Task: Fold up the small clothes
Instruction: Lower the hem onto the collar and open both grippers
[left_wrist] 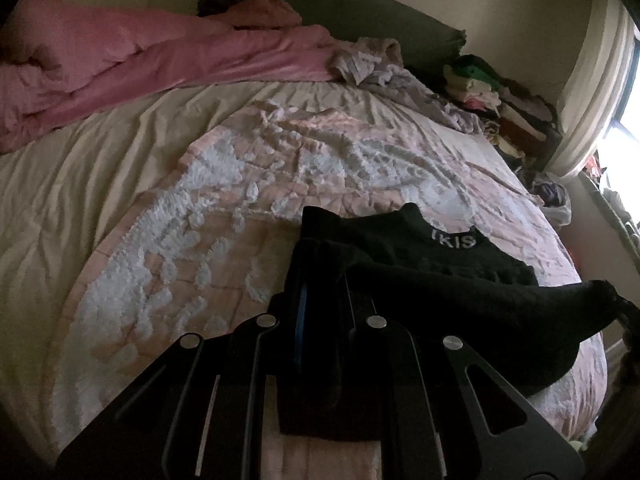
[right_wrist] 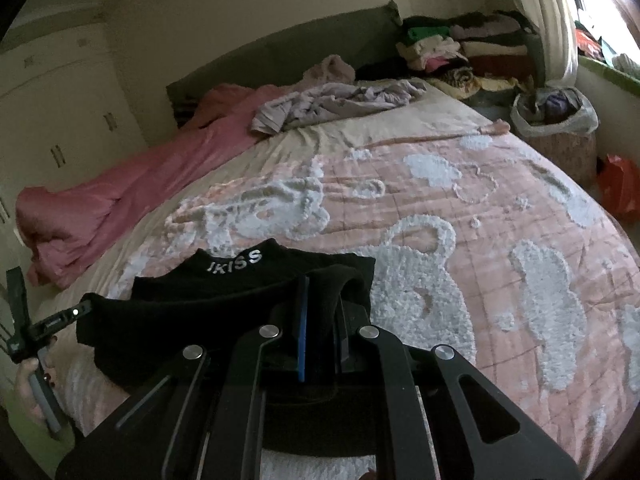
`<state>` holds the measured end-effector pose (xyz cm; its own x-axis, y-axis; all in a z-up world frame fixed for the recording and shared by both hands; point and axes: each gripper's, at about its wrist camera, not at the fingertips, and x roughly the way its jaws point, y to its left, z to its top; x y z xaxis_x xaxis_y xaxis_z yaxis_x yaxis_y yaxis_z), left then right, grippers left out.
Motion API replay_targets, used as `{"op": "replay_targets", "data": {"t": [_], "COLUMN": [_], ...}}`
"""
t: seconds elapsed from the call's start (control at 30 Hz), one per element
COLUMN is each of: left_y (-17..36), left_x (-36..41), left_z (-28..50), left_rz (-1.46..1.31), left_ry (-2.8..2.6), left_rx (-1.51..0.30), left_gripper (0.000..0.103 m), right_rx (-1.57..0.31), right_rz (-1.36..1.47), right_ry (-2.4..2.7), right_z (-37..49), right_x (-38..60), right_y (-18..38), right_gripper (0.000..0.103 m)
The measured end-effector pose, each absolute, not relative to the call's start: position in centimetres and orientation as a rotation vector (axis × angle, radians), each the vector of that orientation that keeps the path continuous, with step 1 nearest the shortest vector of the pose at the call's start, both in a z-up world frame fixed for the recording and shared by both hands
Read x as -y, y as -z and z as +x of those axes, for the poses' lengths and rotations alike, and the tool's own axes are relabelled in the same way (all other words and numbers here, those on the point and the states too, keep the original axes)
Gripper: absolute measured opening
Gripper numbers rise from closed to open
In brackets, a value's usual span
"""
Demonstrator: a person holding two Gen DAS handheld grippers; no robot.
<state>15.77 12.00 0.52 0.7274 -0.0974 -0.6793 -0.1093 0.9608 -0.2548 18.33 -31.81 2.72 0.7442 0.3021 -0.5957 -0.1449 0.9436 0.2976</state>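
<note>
A small black garment (left_wrist: pixel 404 250) with white "IKISS" lettering at its neck lies on the pink tufted quilt (left_wrist: pixel 280 152). My left gripper (left_wrist: pixel 320 252) is shut on one corner of its near edge, lifted over the lying part. The black fabric stretches right from it to the other gripper at the frame's edge. In the right wrist view the same garment (right_wrist: pixel 224 284) lies ahead. My right gripper (right_wrist: pixel 322 286) is shut on the opposite corner, fabric bunched over its fingers. The left gripper (right_wrist: pixel 76 312) shows at the far left, held by a hand (right_wrist: pixel 32 392).
A pink duvet (left_wrist: pixel 120 64) is heaped along the far side of the bed, with a crumpled lilac cloth (right_wrist: pixel 340 100) beside it. Stacked folded clothes (right_wrist: pixel 460 48) sit by the headboard. A lined basket (right_wrist: pixel 556 116) and an orange bag (right_wrist: pixel 620 188) stand beyond the bed's right edge.
</note>
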Motion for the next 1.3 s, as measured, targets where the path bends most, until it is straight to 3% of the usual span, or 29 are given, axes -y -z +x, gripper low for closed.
{"op": "replay_targets", "data": {"t": [0.4, 0.43, 0.5, 0.8, 1.0, 1.3], "left_y": [1.1, 1.1, 1.1, -1.3, -3.4, -3.5], "left_x": [-11.8, -11.7, -11.7, -11.1, -10.4, -7.8], "left_z": [17.5, 17.5, 17.4, 15.2, 13.6, 12.3], "left_rz": [-0.276, -0.270, -0.259, -0.200, -0.163, -0.091], "left_ry": [-0.062, -0.066, -0.078, -0.102, -0.080, 0.003], "left_rx": [-0.758, -0.756, -0.743, -0.632, -0.582, -0.613], "left_gripper": [0.015, 0.017, 0.025, 0.047, 0.059, 0.061], "right_rx": [-0.739, -0.740, -0.732, -0.664, -0.610, -0.596], "right_rz": [0.250, 0.250, 0.260, 0.272, 0.217, 0.157], "right_ry": [-0.187, -0.178, -0.161, -0.162, -0.200, -0.260], "right_z": [20.2, 20.3, 20.2, 18.5, 16.9, 14.8], "right_x": [31.6, 31.7, 32.1, 32.7, 31.1, 29.3], "right_y": [0.5, 0.7, 0.8, -0.4, -1.9, -2.6], "right_gripper": [0.013, 0.016, 0.041, 0.061, 0.063, 0.063]}}
